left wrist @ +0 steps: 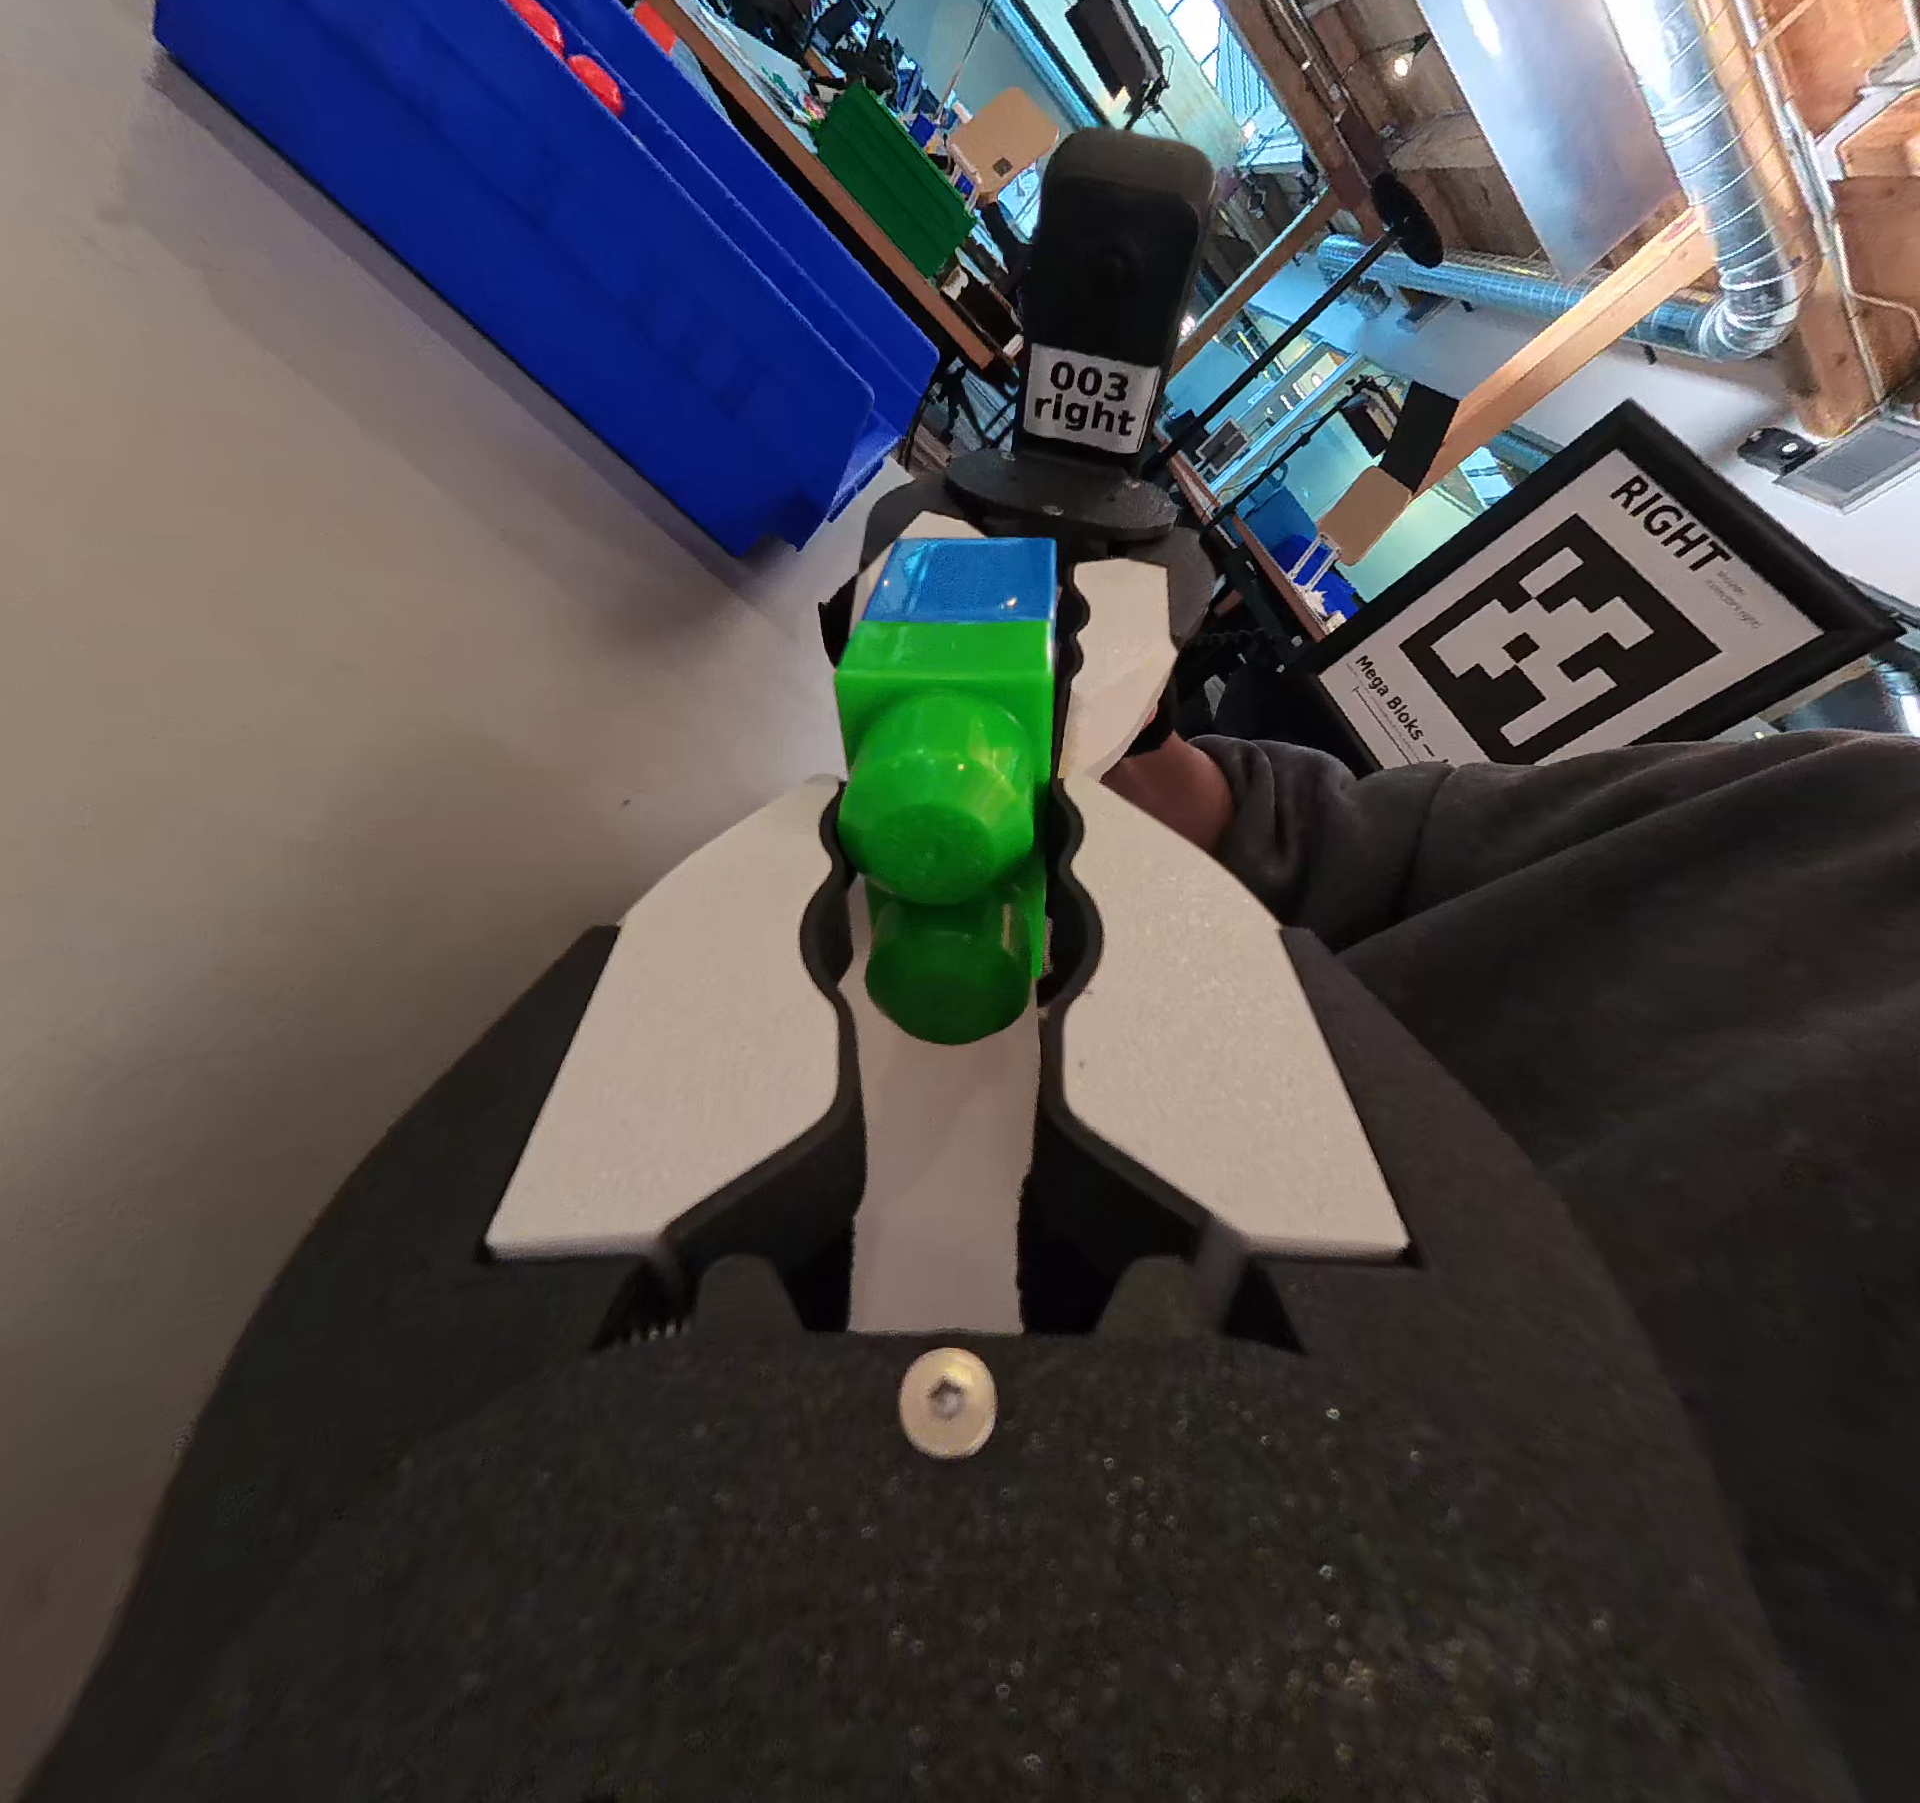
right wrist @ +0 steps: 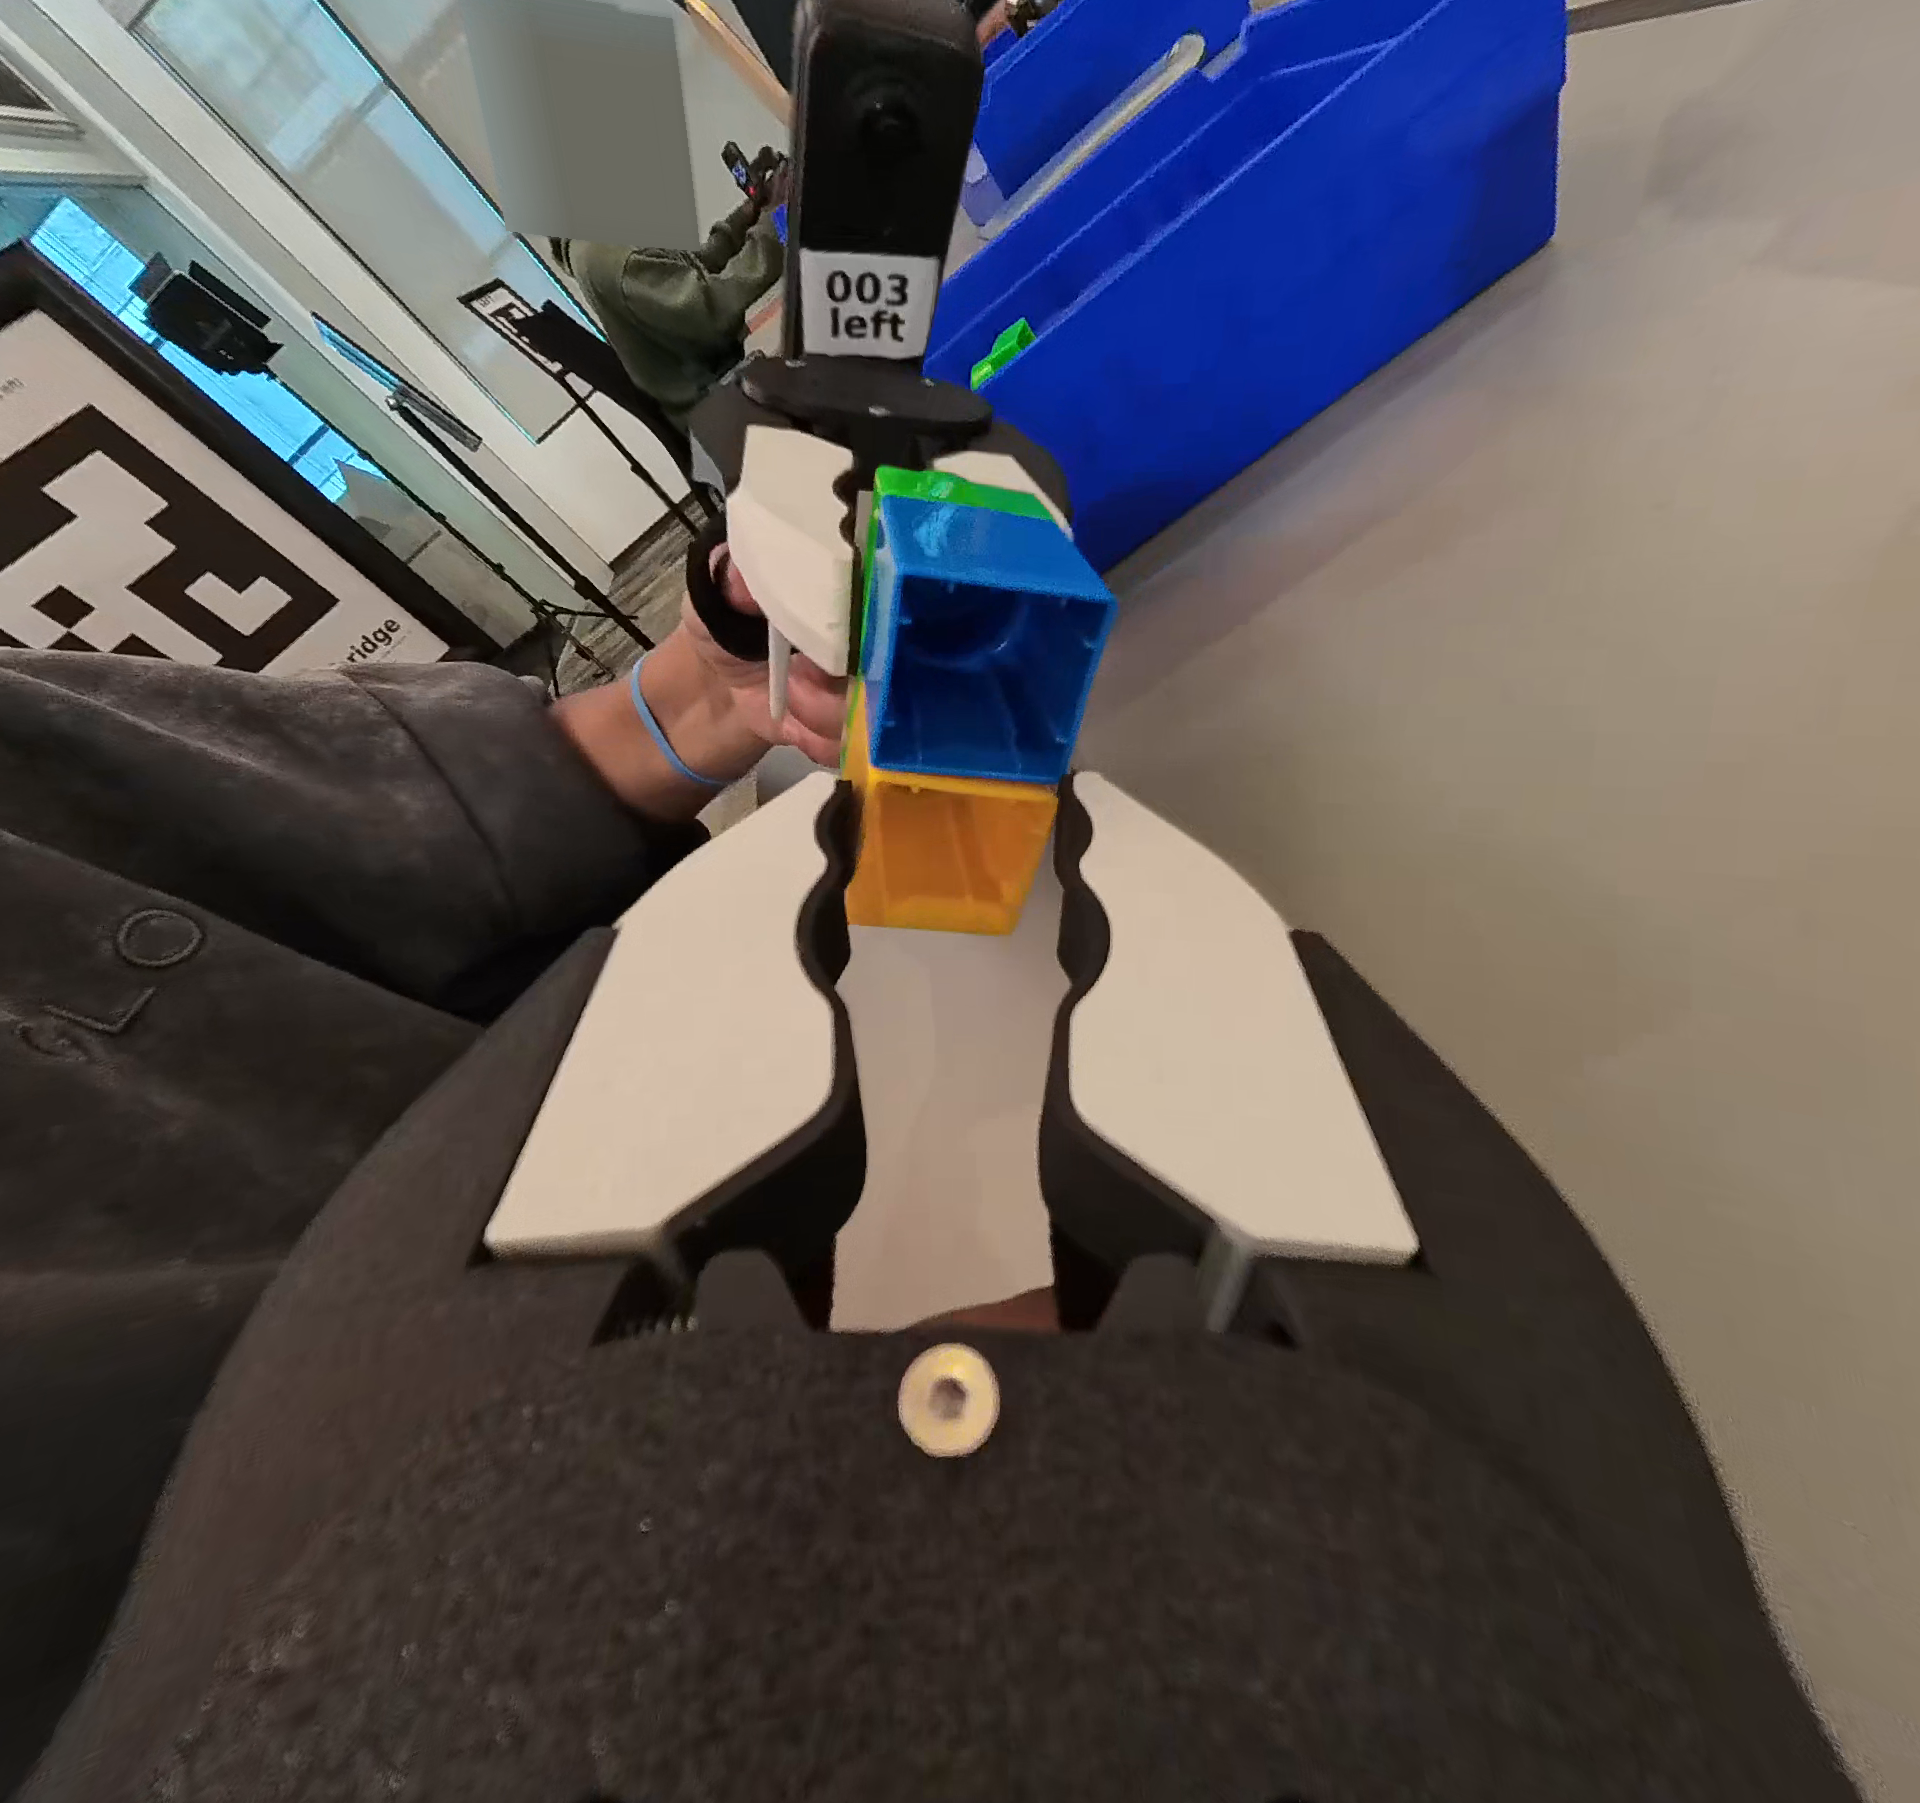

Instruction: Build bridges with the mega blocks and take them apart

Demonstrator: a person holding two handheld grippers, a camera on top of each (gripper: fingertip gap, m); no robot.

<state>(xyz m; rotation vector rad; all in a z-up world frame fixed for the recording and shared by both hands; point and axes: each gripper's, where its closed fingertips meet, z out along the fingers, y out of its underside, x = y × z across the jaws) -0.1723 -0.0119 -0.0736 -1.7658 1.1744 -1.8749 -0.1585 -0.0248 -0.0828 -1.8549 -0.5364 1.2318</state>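
A small bridge of mega blocks is held in the air between my two grippers. My left gripper [left wrist: 945, 818] is shut on the green two-stud block [left wrist: 940, 787], whose studs face its camera. A blue block [left wrist: 966, 581] is attached beyond it. In the right wrist view my right gripper [right wrist: 951, 818] is shut on the orange block [right wrist: 940, 860]. The blue block [right wrist: 987, 652] sits beside the orange one, both with their hollow undersides towards the camera, and the green block [right wrist: 956, 491] lies behind them. The orange block is hidden in the left wrist view.
Blue bins [left wrist: 520, 226] stand on the white table [left wrist: 260, 714], one holding red blocks [left wrist: 540, 28]. In the right wrist view a blue bin [right wrist: 1299, 247] holds a green block [right wrist: 1003, 351]. A framed marker sign [left wrist: 1558, 631] and a person's dark sleeve [left wrist: 1558, 922] are close by. The grippers are tip to tip, or close to it.
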